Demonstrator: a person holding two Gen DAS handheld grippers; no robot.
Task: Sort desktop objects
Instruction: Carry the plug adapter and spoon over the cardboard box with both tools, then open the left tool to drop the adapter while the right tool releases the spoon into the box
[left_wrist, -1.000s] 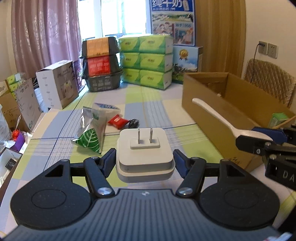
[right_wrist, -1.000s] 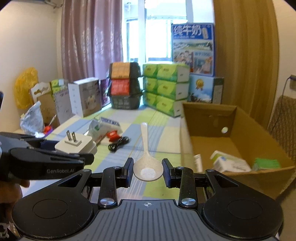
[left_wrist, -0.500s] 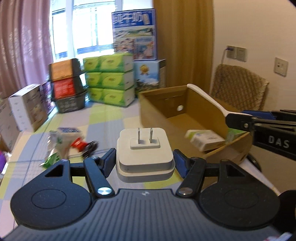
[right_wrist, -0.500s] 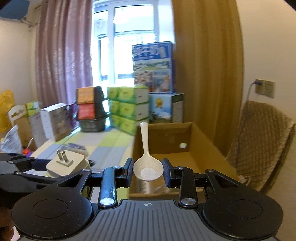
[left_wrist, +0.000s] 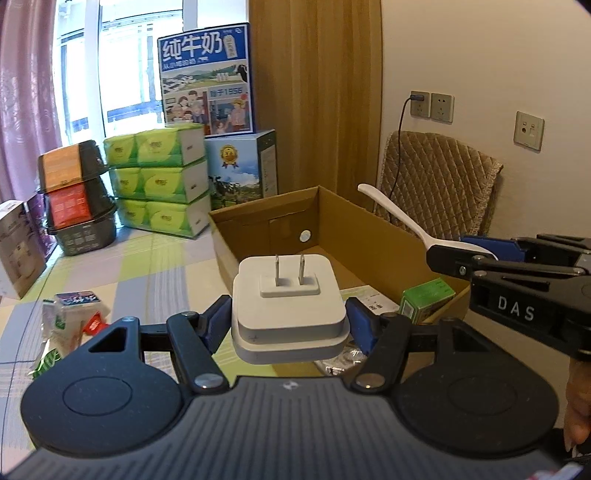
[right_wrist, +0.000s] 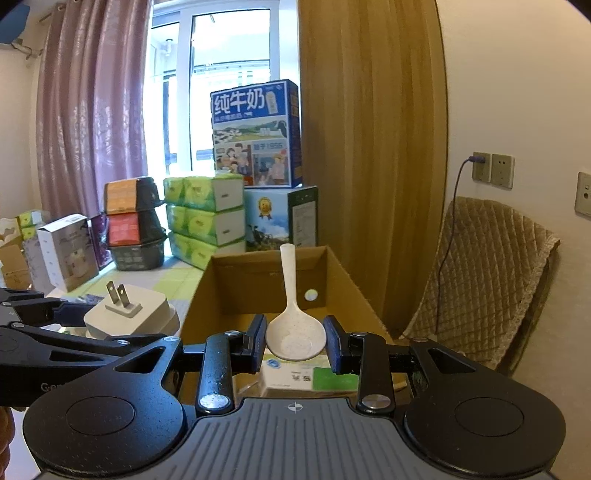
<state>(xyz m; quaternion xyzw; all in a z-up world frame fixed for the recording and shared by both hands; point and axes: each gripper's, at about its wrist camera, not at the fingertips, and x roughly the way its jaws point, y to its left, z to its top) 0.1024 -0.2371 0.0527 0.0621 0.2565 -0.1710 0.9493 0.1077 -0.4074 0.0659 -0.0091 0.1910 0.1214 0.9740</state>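
My left claw (left_wrist: 288, 325) grips a charger (left_wrist: 288, 310), right claw (right_wrist: 295, 341) a spoon (right_wrist: 293, 332), over the box (right_wrist: 258, 280); checked tablecloth (left_wrist: 159, 266), curtained window (right_wrist: 92, 110).

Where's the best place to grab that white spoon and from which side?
Judging by its pose, grip the white spoon across its bowl edges, as the right gripper does now, coming from the bowl end; the bowl gives two opposed sides, and the slim handle points away.
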